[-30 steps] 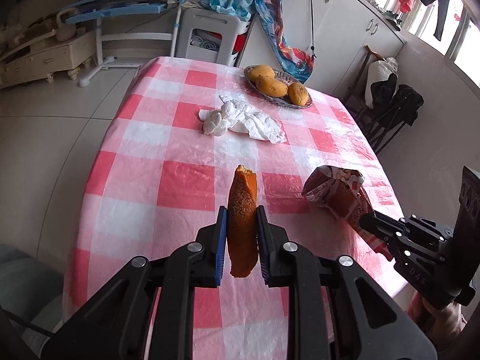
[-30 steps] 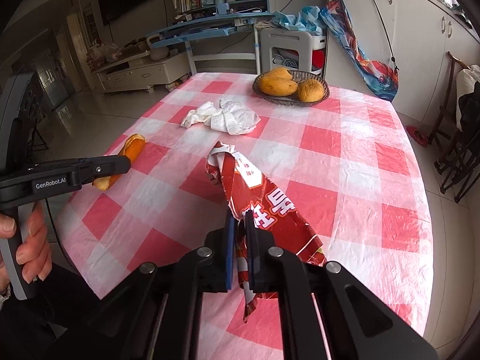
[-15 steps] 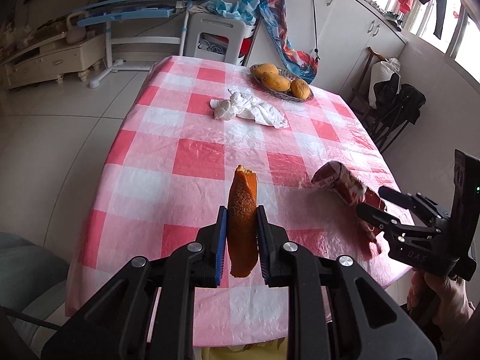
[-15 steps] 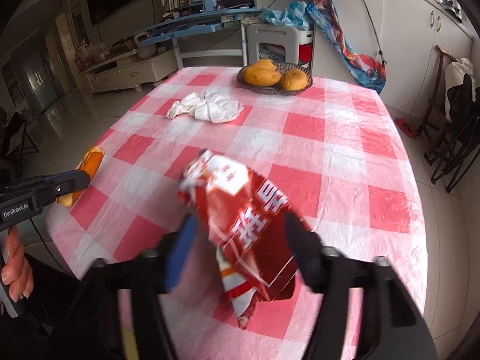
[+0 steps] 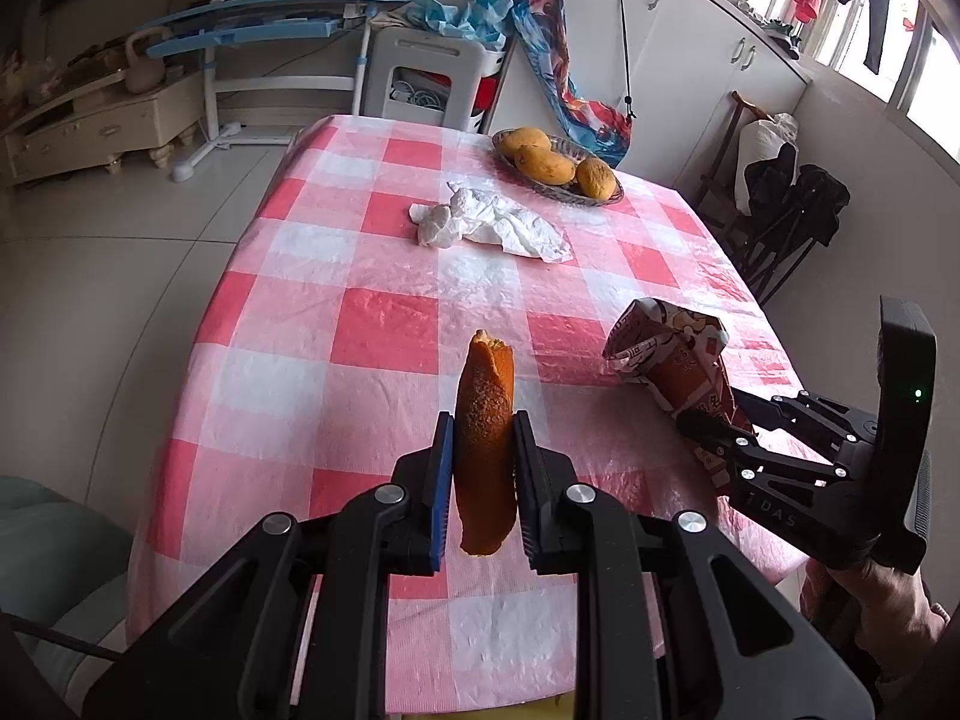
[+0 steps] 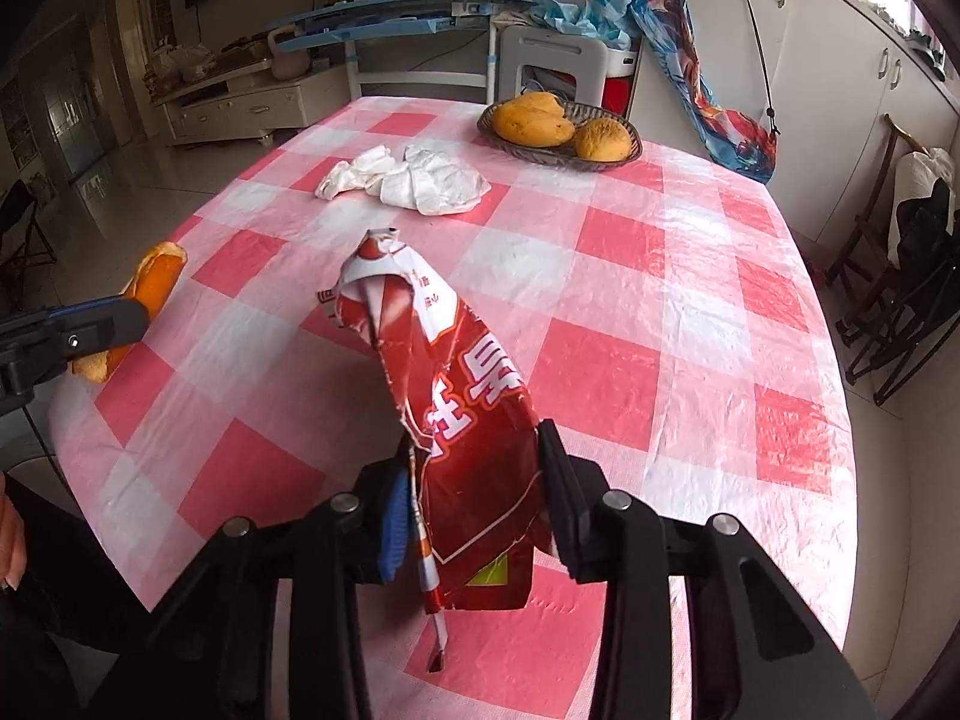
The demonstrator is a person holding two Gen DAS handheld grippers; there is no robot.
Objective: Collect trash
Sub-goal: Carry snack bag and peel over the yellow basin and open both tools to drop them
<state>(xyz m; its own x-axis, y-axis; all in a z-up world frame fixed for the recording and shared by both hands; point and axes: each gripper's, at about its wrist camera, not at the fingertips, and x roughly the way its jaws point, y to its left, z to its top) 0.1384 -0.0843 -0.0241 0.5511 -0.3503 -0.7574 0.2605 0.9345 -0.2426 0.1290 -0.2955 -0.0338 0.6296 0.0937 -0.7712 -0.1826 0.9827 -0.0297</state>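
Observation:
My left gripper (image 5: 483, 420) is shut on an orange strip of fruit peel (image 5: 485, 396) and holds it upright above the near edge of the checked table. From the right wrist view, the peel (image 6: 157, 276) and the left gripper (image 6: 102, 324) show at the left. A crumpled red snack bag (image 6: 444, 360) stands up between the jaws of my right gripper (image 6: 474, 438). Those jaws are closing, and both pads touch the bag's sides. The left wrist view shows the bag (image 5: 672, 354) and the right gripper (image 5: 714, 414) at the right. A crumpled white tissue (image 5: 492, 225) lies further up the table.
A wicker basket (image 5: 612, 198) with three yellow-orange fruits stands at the far end of the red-and-white tablecloth (image 5: 384, 276). Beyond the table are a white stool, a blue desk and cabinets. Folded chairs with dark clothes stand at the right.
My right jaws went from shut on the bag's thin edge to wide apart, then came in around its wider body. The left gripper kept its hold on the peel.

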